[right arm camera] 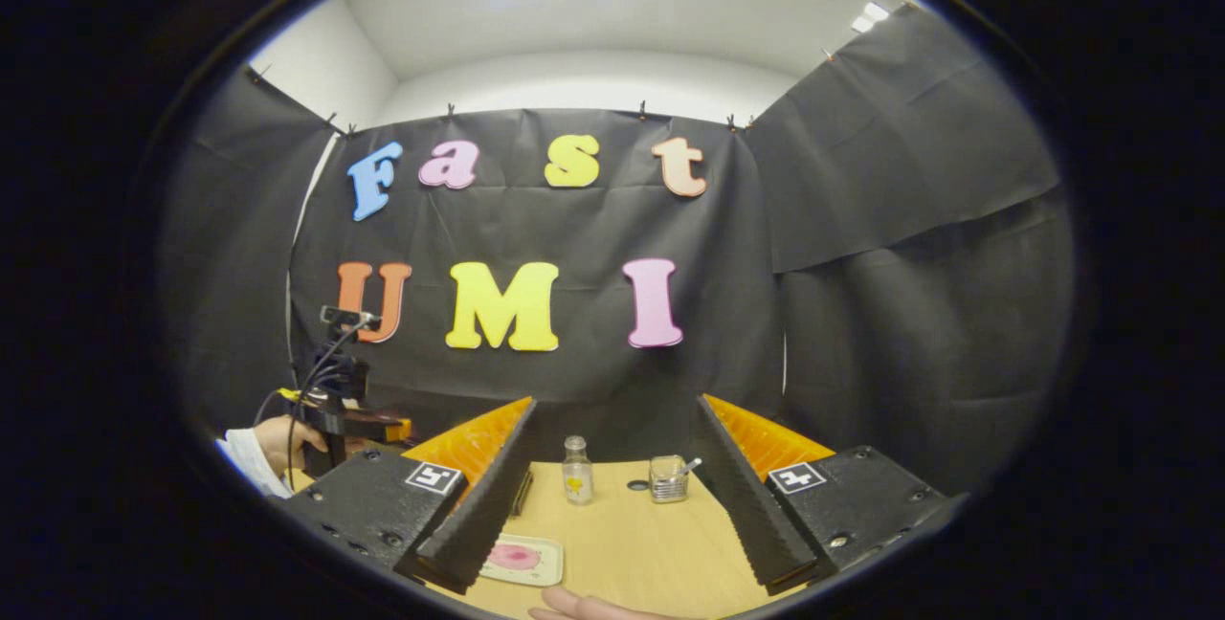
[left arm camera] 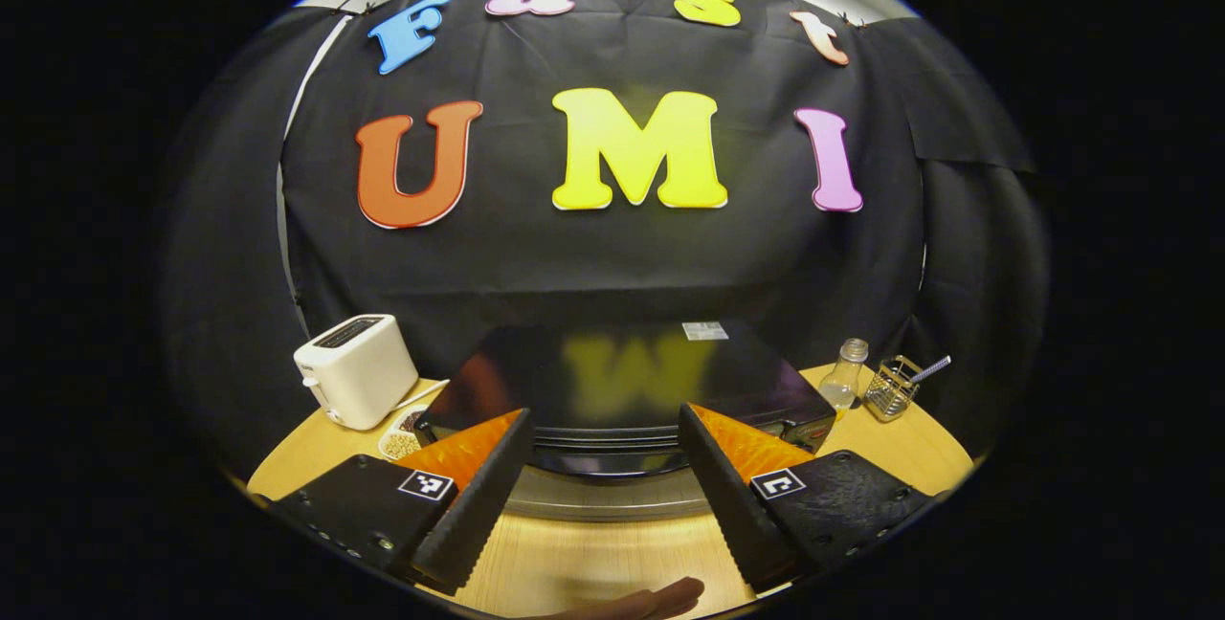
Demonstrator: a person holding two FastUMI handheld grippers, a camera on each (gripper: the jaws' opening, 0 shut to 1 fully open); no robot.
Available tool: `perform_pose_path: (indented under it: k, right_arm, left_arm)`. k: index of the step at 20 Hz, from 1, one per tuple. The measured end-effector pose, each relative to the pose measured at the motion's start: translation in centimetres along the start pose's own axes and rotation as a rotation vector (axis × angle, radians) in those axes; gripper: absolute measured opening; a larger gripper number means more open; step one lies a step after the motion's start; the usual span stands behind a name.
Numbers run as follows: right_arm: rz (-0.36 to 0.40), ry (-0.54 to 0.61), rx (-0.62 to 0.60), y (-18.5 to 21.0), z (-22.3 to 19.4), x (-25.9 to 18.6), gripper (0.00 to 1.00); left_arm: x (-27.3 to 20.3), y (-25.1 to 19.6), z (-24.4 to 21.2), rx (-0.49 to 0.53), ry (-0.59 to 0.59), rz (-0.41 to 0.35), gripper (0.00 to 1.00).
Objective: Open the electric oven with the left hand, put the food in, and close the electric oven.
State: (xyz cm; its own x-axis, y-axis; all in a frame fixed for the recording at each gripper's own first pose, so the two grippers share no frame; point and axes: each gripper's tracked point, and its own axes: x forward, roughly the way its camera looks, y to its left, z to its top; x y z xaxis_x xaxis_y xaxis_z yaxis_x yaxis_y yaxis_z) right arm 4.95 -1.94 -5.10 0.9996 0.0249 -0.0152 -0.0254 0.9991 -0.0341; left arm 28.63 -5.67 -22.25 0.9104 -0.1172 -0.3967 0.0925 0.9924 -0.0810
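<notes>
Oven point(left arm camera: 622, 381), black w/ glossy top, sits at centre of the worktop point(left arm camera: 593, 563) in the left gripper view, dead ahead at 12 o'clock of the left tongs point(left arm camera: 607, 481). Its front edge and a pale curved band below it lie between the two fingers; door and handle are mostly hidden by them, so can't tell if door is shut or ajar. Left tongs open wide, nothing between the fingers; can't tell if they touch the oven.

At 9 o'clock of the oven: white toaster point(left arm camera: 356, 369), and just beside it a small dish point(left arm camera: 402, 433) w/ pale beans or similar, partly hidden behind the left finger. At 3 o'clock: clear glass bottle point(left arm camera: 844, 374) and a wire basket point(left arm camera: 892, 387) w/ a utensil sticking out, near each other. At 6 o'clock, low at the view's edge, a reddish-brown sausage-like shape point(left arm camera: 651, 599), cut off; hard to say what it is.

Right gripper view: right tongs point(right arm camera: 612, 496) also open wide, empty, above the worktop. At 12 o'clock between the fingers: the bottle and basket. At 7 o'clock, a pale tray point(right arm camera: 522, 560) w/ something pink on it, corner hidden by the left finger. At 6 o'clock, a fingertip point(right arm camera: 584, 607), cut off. At 9 o'clock, farther off, a hand point(right arm camera: 282, 443) w/ white sleeve holds the other gripper w/ cables; its tongs hidden.
</notes>
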Motion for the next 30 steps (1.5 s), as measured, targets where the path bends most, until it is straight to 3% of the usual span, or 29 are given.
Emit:
perform_pose_path:
  k: [5, 13, 30]
  right_arm:
    - [0.001, 0.007, -0.007, -0.6, -0.5, -0.1, 1.00]
    - [-0.003, 0.005, -0.008, -1.0, -0.4, -0.6, 1.00]
    - [0.003, 0.012, -0.028, 0.4, 0.6, -3.7, 1.00]
  left_arm:
    - [2.1, 0.1, -1.3, 0.003, 0.055, 0.030, 0.96]
    - [1.8, -0.3, -1.8, 0.007, 0.098, -0.003, 0.95]
    - [-5.7, -0.8, -8.1, 0.003, 0.090, -0.021, 0.95]
